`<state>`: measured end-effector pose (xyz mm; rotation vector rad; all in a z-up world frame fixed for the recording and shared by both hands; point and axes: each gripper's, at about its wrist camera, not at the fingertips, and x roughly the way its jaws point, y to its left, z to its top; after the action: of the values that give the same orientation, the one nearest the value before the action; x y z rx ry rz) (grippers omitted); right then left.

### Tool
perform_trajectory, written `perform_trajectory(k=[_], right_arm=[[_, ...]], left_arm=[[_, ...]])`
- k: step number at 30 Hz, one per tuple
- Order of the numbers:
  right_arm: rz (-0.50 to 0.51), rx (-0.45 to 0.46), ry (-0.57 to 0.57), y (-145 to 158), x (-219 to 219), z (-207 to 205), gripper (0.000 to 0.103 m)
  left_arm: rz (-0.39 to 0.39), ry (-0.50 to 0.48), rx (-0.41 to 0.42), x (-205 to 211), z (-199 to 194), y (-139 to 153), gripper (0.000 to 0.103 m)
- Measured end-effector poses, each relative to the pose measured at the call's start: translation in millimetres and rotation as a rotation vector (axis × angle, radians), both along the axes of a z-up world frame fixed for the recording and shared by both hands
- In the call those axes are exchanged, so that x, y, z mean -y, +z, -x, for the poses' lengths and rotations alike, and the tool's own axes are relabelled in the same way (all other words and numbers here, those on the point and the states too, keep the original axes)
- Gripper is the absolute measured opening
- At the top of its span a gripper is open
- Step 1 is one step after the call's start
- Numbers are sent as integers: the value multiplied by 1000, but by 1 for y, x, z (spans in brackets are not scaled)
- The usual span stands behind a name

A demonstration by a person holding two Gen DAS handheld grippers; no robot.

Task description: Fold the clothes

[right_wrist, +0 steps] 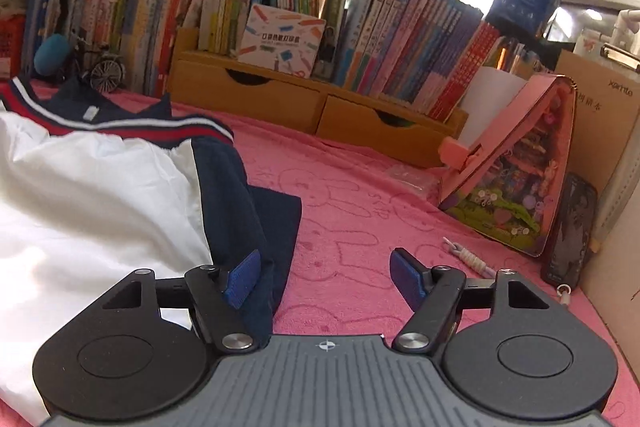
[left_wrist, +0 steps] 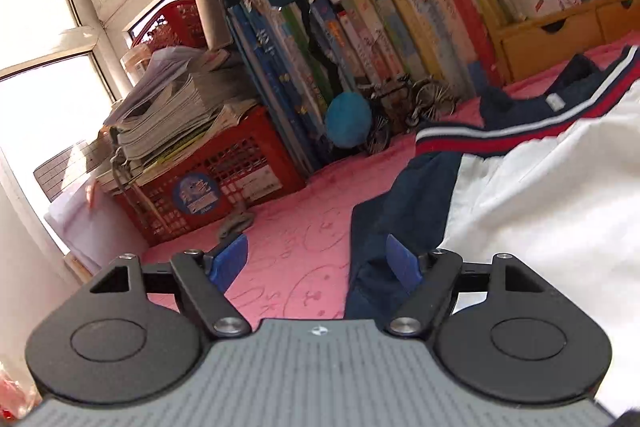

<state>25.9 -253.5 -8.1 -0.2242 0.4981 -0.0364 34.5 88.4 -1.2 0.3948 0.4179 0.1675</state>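
- The pink towel-like cloth with line-drawn rabbits [right_wrist: 352, 195] covers the desk.
- The white garment with navy sleeves and a red-white striped collar [left_wrist: 540, 187] lies spread on it, at 3 o'clock in the left view and 9 o'clock in the right view.
- The left tongs [left_wrist: 318, 263] stand apart, nothing clamped; a navy sleeve edge lies near the right pad.
- The right tongs [right_wrist: 324, 277] stand apart, the left pad beside navy fabric.

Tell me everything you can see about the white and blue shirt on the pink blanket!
The shirt is soft, wrinkly cloth: a white body, dark navy sleeves, and a collar striped red, white and navy with a small white tag inside. It lies spread out, collar toward the books, on the pink blanket. One navy sleeve reaches toward the right gripper, whose open fingers are not pinching it.
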Motion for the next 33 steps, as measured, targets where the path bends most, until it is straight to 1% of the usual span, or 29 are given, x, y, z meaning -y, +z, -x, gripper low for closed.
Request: perform_trajectory(k=[1,2,3,4,5,6,7,9,11,13,15,16,17,18,20,21,22,23,25,26,28,31,32,33], right_arm=[[-37,18,36,9,-3,-2,66],[-76,16,85,17,-13,-7,65],[-100,-6,124,18,-26,-17,56],[-122,-31,160,19,-40,-28,38],[-143,-55,196,20,-53,-39,31],[-165,-80,233,22,-67,-50,25],[-163,-101,246,19,-77,-62,24],[-139,-143,240,8,-94,-90,24],[-121,-171,183,-3,-94,-116,24],[-121,-178,105,-16,-82,-139,19],[-111,-161,-17,-30,-62,-157,19],[-98,-153,-96,-38,-52,-164,24],[-122,-162,-167,-46,-38,-172,25],[-202,-162,-203,-49,-23,-175,28],[-309,-176,-217,-45,-4,-176,27],[-328,-167,-215,-41,0,-169,28],[-342,-156,-212,-36,3,-162,30],[-356,-125,-188,-29,4,-149,31],[-381,-81,-90,-15,-2,-125,32],[-394,-86,3,-9,-13,-118,32],[-419,-102,204,3,-36,-106,32],[-493,-242,354,1,-62,-112,33],[-466,-258,340,-4,-66,-116,33],[-415,-256,301,-9,-65,-122,33]], left_arm=[[14,-52,-6,10,-5,6,78],[28,-104,-11,21,-11,11,78],[42,-157,-17,31,-16,17,78],[24,-184,-31,40,-26,14,78],[-3,-207,-47,49,-38,9,75],[-29,-229,-62,58,-49,4,63],[-55,-228,-83,65,-61,-3,49],[-85,-185,-114,66,-84,-20,44],[-94,-110,-117,54,-103,-33,43],[-91,-13,-108,33,-119,-46,44],[-60,103,-135,11,-134,-60,44],[0,142,-162,-3,-140,-61,45],[70,176,-192,-16,-146,-60,46],[102,196,-201,-23,-149,-59,46],[80,201,-200,-21,-148,-60,47],[65,202,-199,-19,-148,-60,47],[42,203,-199,-16,-148,-61,47],[17,203,-199,-13,-149,-61,47],[-3,202,-199,-10,-151,-62,47],[-4,202,-199,-10,-151,-62,47],[-5,202,-200,-10,-152,-62,47],[-12,204,-199,-9,-152,-62,48],[-15,205,-199,-9,-153,-62,48],[-18,207,-198,-9,-153,-62,48]])
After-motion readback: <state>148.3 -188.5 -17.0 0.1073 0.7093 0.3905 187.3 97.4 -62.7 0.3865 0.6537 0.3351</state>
